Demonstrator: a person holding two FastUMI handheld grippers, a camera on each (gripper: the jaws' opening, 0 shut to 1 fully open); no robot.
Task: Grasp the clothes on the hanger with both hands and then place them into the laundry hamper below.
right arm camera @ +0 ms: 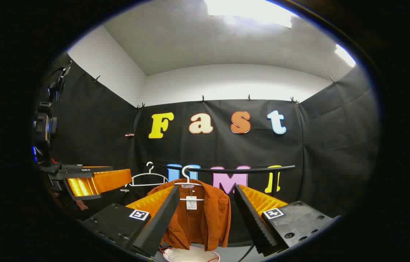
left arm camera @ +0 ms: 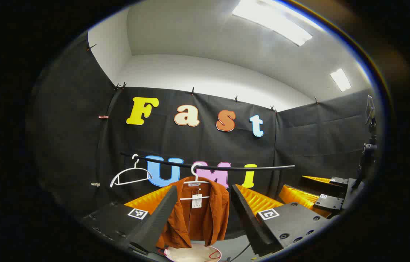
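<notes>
A rust-orange corduroy jacket (left arm camera: 197, 218) (right arm camera: 199, 216) hangs on a white hanger (left arm camera: 195, 181) (right arm camera: 187, 182) from a black rail (left arm camera: 263, 168) (right arm camera: 248, 169). Under it, the pale round rim of the laundry hamper (left arm camera: 192, 253) (right arm camera: 190, 255) shows at the bottom edge. My left gripper (left arm camera: 203, 189) is open, some way short of the jacket, and the garment appears between its fingers. My right gripper (right arm camera: 206, 188) is open too and frames the jacket the same way. In the left gripper view the right gripper (left arm camera: 316, 193) is off to the right. In the right gripper view the left gripper (right arm camera: 94, 182) is at the left.
An empty white hanger (left arm camera: 130, 175) (right arm camera: 149, 178) hangs on the rail left of the jacket. A stand with a device on it (left arm camera: 368, 145) (right arm camera: 45, 123) stands at the booth's side. Black cloth walls close in the back and both sides.
</notes>
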